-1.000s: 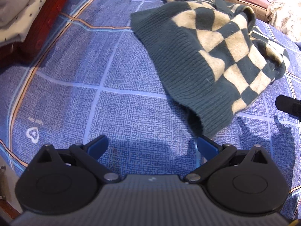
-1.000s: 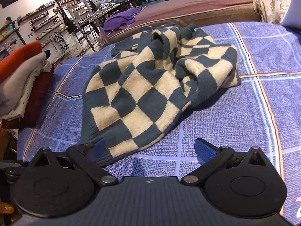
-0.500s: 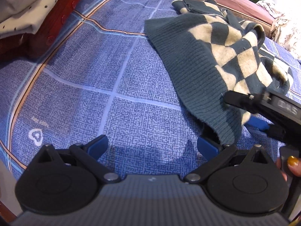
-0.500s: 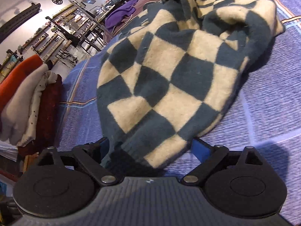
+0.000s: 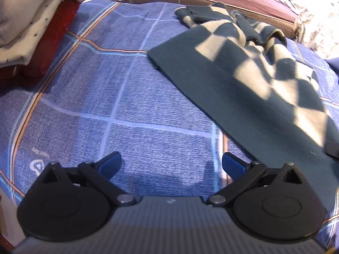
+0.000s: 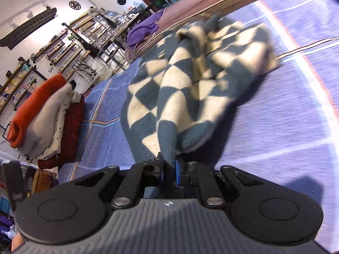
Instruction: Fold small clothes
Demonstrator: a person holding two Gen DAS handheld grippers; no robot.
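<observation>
A dark teal and cream checkered knit sweater (image 5: 250, 72) lies crumpled on the blue plaid bedspread (image 5: 118, 89). In the right wrist view the sweater (image 6: 190, 78) stretches away from my right gripper (image 6: 168, 169), which is shut on its teal hem. My left gripper (image 5: 171, 165) is open and empty, low over bare bedspread, with the sweater's ribbed hem to its right. A dark part of the right gripper (image 5: 332, 148) shows at the right edge of the left wrist view.
A stack of folded clothes (image 6: 44, 114), orange, grey, dotted cream and dark red, sits at the bed's left; it also shows in the left wrist view (image 5: 31, 21). A brown bed edge (image 5: 222, 2) with purple cloth (image 6: 144, 29) lies behind. Shelves line the far wall.
My right gripper has closed on the sweater's hem and pulled it taut. The hem now lies stretched straighter in the left view. My left gripper stays open.
</observation>
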